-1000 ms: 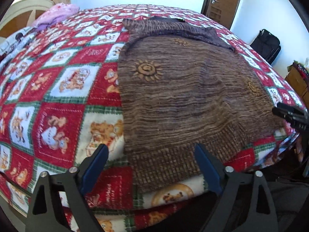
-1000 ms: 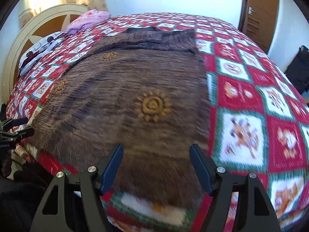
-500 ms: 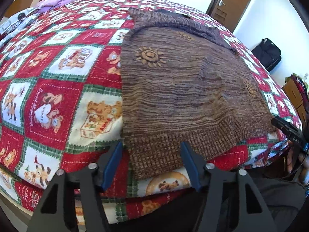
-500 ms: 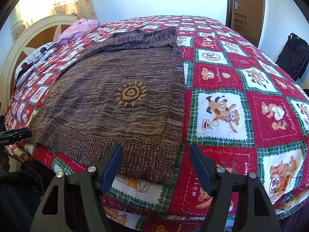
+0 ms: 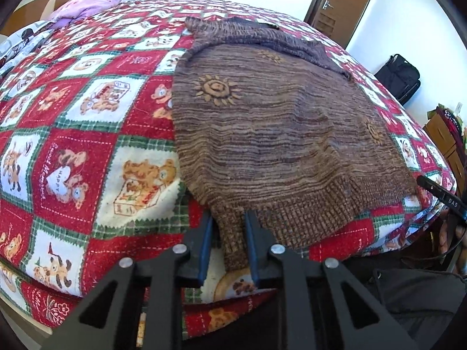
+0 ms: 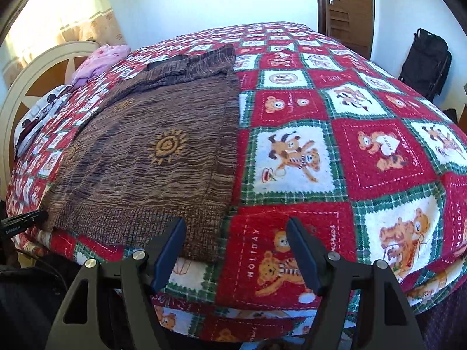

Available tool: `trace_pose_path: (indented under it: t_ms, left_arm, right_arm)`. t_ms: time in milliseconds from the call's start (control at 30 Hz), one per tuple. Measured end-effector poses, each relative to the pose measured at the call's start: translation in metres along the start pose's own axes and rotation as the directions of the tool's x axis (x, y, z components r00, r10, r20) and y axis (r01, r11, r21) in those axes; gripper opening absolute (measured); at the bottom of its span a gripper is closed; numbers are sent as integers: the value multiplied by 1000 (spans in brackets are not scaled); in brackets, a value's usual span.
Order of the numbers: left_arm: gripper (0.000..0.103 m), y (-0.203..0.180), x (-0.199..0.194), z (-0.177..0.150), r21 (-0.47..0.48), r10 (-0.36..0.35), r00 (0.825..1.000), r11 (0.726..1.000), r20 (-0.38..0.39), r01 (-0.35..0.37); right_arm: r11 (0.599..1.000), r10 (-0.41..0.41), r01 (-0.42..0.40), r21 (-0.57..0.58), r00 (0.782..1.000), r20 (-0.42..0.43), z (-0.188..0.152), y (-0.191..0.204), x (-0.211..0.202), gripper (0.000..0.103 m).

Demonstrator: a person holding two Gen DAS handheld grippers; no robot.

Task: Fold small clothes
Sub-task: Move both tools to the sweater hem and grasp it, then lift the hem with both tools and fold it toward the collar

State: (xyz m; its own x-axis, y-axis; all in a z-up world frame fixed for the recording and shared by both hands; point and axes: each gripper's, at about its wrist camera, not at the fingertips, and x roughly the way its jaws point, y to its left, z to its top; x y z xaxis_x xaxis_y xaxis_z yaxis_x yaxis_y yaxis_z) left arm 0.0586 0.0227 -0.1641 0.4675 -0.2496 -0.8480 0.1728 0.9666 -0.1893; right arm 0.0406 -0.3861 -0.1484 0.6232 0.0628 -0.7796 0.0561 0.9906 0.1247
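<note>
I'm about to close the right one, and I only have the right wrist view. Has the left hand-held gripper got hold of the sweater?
Observer: Yes. The left hand-held gripper is shut on the sweater, pinching its ribbed hem at the left corner.
Operator: Did it catch the quilt too?
Observer: It seems not. Only knit shows between the fingers, and the quilt lies beneath them.

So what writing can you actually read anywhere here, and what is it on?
"HOLIDAY": red square of the quilt, near the right tongs.
"HAPPY": white heart on a quilt square.
"Sweet Memories", roughly: stitched beside that heart, partly legible.
"DAS": black bar at the left view's right edge.
White label on the left tongs: too blurred.
Sweater: sun motifs, no words.
</note>
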Motion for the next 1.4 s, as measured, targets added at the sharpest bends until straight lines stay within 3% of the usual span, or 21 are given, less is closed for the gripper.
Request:
trace_pose_path:
  t_ms: [233,333,400,467,533,567,600,633,700,933,1400]
  left_arm:
    - [25,-2,1,1,4,7,1000,1000,-2,-7]
    - [38,-3,2,1,14,-18,1000,1000,-7,18]
    - [51,-7,3,2,29,-24,1000,999,-10,24]
    - [55,-9,4,2,38,-27,1000,999,-11,28]
    - [54,-7,3,1,35,-34,999,999,-7,34]
    - [43,-5,2,2,32,-34,999,999,1,33]
    - [22,-5,1,2,30,-31,999,999,5,31]
    - [14,-2,1,2,23,-37,999,999,3,37]
    - [10,2,0,3,-2,-56,998,998,10,56]
    - [10,4,-29,12,3,-101,981,995,165,102]
    - [9,14,-44,54,-3,-152,947,987,282,159]
  right_arm:
    - [997,59,-60,-44,998,-15,-6,21,2,71]
    - [996,66,-67,-63,998,-18,-7,30,4,60]
    - [994,75,-76,-76,997,-18,-7,35,6,53]
    - [994,68,-69,-80,998,-15,-8,37,9,41]
    - [995,51,-51,-84,999,-2,-8,36,9,25]
    - [995,60,-60,-77,998,2,-8,34,9,10]
    - [994,101,-100,-48,995,6,-7,29,8,9]
    - [992,122,-121,-26,992,13,-7,25,7,8]
    - [988,157,-157,4,987,35,-6,18,3,7]
    - [975,211,-220,36,965,157,6,12,-22,7]
    - [973,222,-231,7,942,251,57,20,-36,7]
